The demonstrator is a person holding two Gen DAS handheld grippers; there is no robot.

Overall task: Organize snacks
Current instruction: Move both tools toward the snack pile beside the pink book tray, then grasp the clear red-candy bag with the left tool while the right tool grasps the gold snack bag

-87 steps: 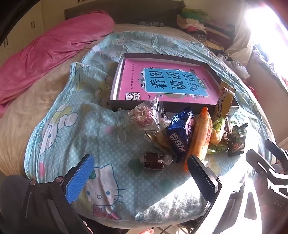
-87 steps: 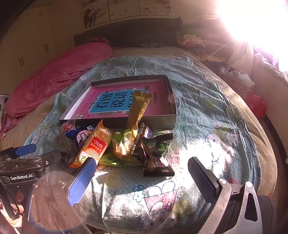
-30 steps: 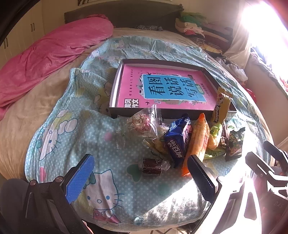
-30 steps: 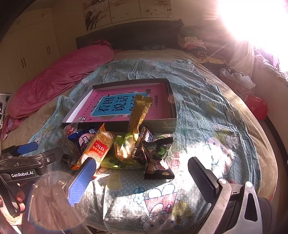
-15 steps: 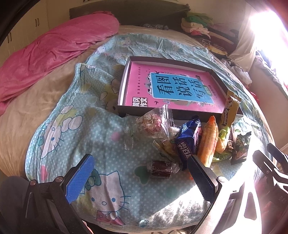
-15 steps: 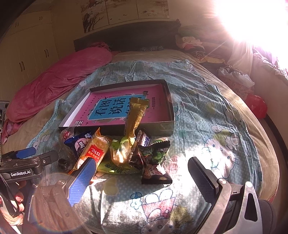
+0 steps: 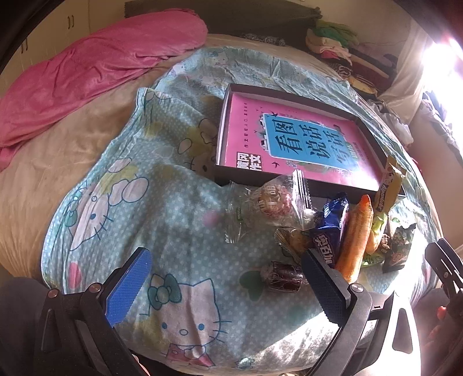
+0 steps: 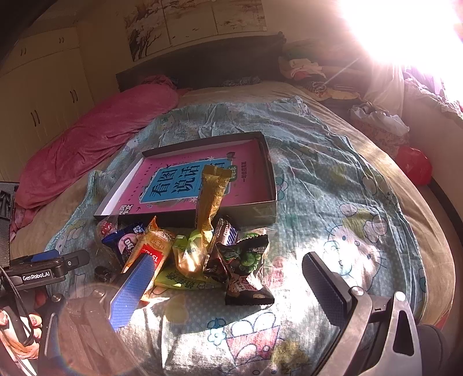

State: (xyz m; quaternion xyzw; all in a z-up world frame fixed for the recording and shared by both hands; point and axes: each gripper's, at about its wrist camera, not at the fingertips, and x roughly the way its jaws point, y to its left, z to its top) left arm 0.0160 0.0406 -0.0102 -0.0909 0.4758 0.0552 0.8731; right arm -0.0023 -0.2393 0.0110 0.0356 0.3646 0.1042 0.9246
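Note:
A shallow dark box [image 7: 221,136] [image 8: 272,185] with a pink book inside lies on the bed. In front of it sits a heap of snacks: a clear bag [image 7: 272,202], a blue packet [image 7: 330,231] [image 8: 124,240], an orange packet [image 7: 354,240] [image 8: 153,245], a gold stick [image 8: 209,199] leaning on the box, a dark green packet [image 8: 249,269], and a small brown candy [image 7: 283,279]. My left gripper [image 7: 225,286] is open, just short of the brown candy. My right gripper [image 8: 228,286] is open, near the dark green packet. Neither holds anything.
A Hello Kitty blanket [image 7: 144,202] covers the bed. A pink duvet [image 7: 86,69] lies at the left, clothes [image 7: 347,52] at the far right. Strong sunlight [image 8: 405,26] washes out the upper right. A red object [image 8: 413,165] sits beside the bed.
Both grippers have drifted slightly; the left view shifted so the snacks sit further right. Nothing was picked up and both stay open.

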